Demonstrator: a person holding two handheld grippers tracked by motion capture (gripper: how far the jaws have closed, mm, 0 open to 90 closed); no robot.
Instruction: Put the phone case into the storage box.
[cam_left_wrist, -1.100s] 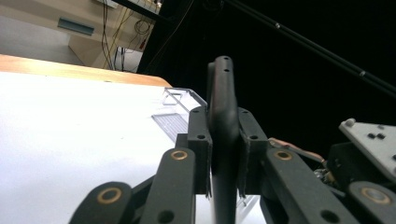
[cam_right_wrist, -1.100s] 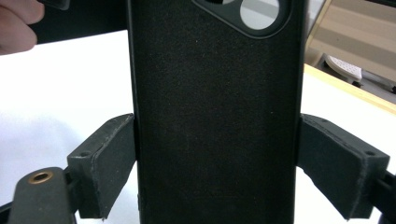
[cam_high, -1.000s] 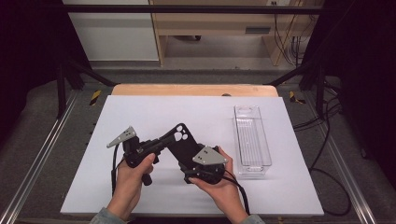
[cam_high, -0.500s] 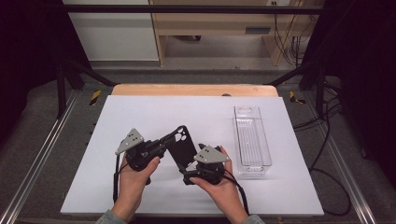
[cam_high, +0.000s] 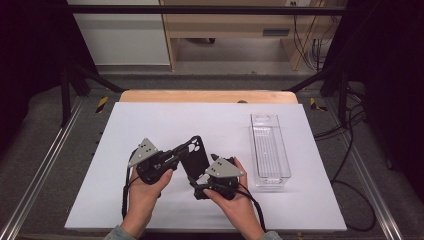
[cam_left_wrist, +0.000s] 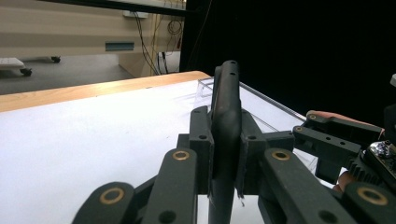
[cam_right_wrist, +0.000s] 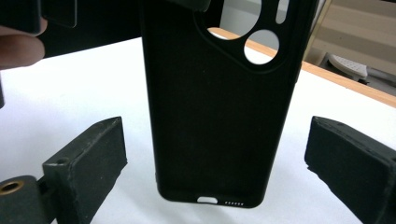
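White matte bench (cam_high: 150, 125), flat rectangular top, smooth, with a pale wood strip along its far edge; everything below is placed relative to this bench.

Clear plastic tray (cam_high: 270, 150): long, narrow, rigid, ribbed floor, glossy walls. Lies on the right part of the bench, lengthwise front to back, well apart from the hands.

Phone case (cam_high: 194, 161): black, matte, soft-looking rubbery shell, rounded corners. Rounded camera cutout with a round hole and a slot at one end, small port slot and a dotted speaker row at the other end. Held up off the bench surface, above its near-middle, between the two grippers. In the left gripper view it stands edge-on (cam_left_wrist: 226, 121), thin curved profile.

Left gripper (cam_high: 176, 151): black plastic linkage arms with brass pivot bushings, grey triangular plate on top. Near-left of bench centre. Its fingers (cam_left_wrist: 201, 140) are clamped on the phone case's thin side, blocky square pads pressing both faces.

Right gripper (cam_high: 200, 182): same black build, grey plate, at the near-middle of the bench. Its fingers (cam_right_wrist: 88, 158) stand wide, one chunky matte pad each side of the case's port end (cam_right_wrist: 219, 116), clear gaps both sides, not touching; they have just been opening.
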